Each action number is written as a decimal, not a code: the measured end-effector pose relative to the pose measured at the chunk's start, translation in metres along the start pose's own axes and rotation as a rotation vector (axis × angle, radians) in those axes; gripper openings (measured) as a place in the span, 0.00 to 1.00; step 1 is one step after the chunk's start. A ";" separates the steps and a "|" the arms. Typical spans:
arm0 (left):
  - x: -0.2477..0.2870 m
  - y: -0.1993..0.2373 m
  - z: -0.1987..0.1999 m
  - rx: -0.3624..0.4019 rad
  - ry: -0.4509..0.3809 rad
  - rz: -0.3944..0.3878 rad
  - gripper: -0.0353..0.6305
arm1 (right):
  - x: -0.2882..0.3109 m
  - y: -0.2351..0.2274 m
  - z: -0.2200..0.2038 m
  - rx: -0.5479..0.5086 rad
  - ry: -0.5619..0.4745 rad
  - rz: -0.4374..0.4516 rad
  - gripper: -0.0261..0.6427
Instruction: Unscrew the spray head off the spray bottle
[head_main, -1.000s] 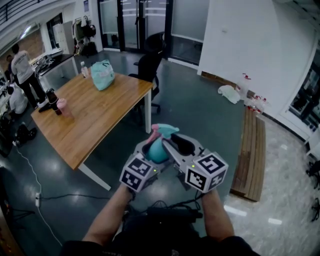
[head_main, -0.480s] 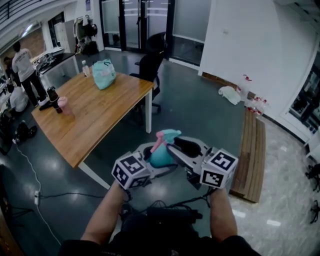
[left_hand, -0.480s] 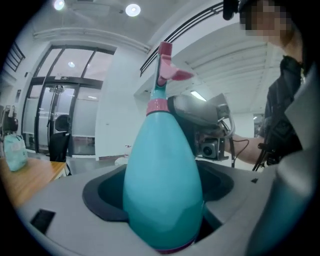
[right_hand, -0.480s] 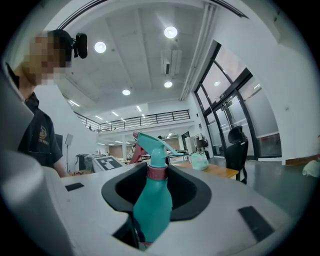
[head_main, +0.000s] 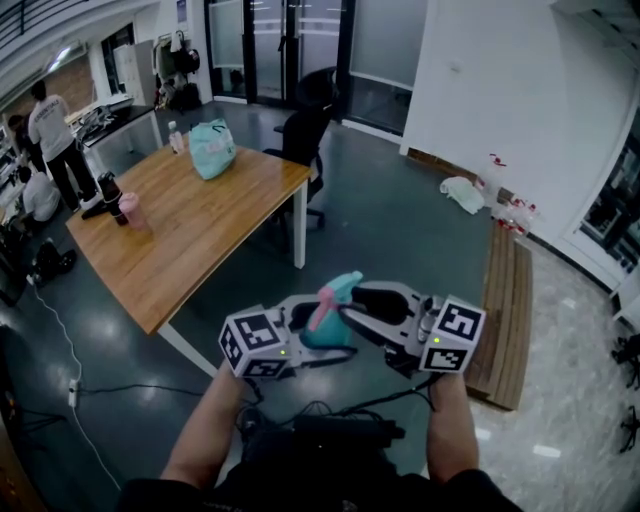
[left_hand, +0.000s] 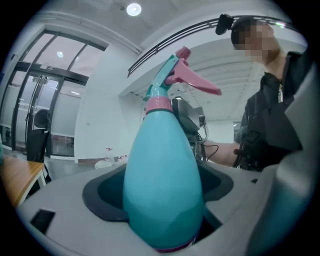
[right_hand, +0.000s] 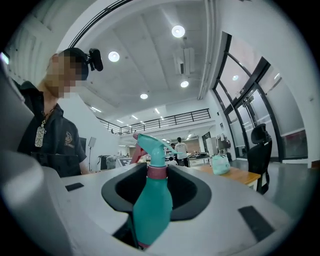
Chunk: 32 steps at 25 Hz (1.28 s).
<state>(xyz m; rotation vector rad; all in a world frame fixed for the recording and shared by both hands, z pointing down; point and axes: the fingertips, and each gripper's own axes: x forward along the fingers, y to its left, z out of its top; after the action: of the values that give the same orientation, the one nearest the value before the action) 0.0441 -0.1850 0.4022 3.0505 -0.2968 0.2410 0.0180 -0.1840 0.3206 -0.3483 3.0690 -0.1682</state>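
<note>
A teal spray bottle (head_main: 322, 330) with a pink trigger and pink collar sits between both grippers, in front of my body above the floor. My left gripper (head_main: 300, 325) is shut on its wide lower body, which fills the left gripper view (left_hand: 162, 185); the spray head (left_hand: 175, 75) points away from that camera. My right gripper (head_main: 352, 305) comes in from the right, and its jaws close round the bottle (right_hand: 151, 200) just below the pink collar (right_hand: 156, 171). The spray head (head_main: 338, 290) tilts up and away from me.
A wooden table (head_main: 200, 240) stands ahead at the left with a teal bag (head_main: 212, 148), a pink cup (head_main: 128, 210) and a bottle on it. A black chair (head_main: 305, 125) is behind it. Wooden planks (head_main: 505, 310) lie at the right. People stand at the far left (head_main: 45, 125).
My two hands have drawn apart, the left cube going left and the right cube right. The bottle has sunk a little and its spray head has swung over to the right.
</note>
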 end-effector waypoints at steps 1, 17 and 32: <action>0.000 0.002 0.000 0.000 -0.006 0.011 0.67 | 0.000 -0.001 0.000 -0.008 -0.004 -0.009 0.24; -0.001 0.058 0.002 0.003 -0.017 0.406 0.67 | 0.007 -0.033 0.001 -0.048 -0.038 -0.365 0.28; 0.003 0.033 0.001 0.030 0.017 0.230 0.67 | 0.007 -0.018 -0.001 -0.064 0.028 -0.188 0.24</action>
<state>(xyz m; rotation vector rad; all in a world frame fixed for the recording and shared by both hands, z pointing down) 0.0403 -0.2182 0.4034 3.0391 -0.6504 0.2856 0.0152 -0.2025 0.3234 -0.6431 3.0706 -0.0824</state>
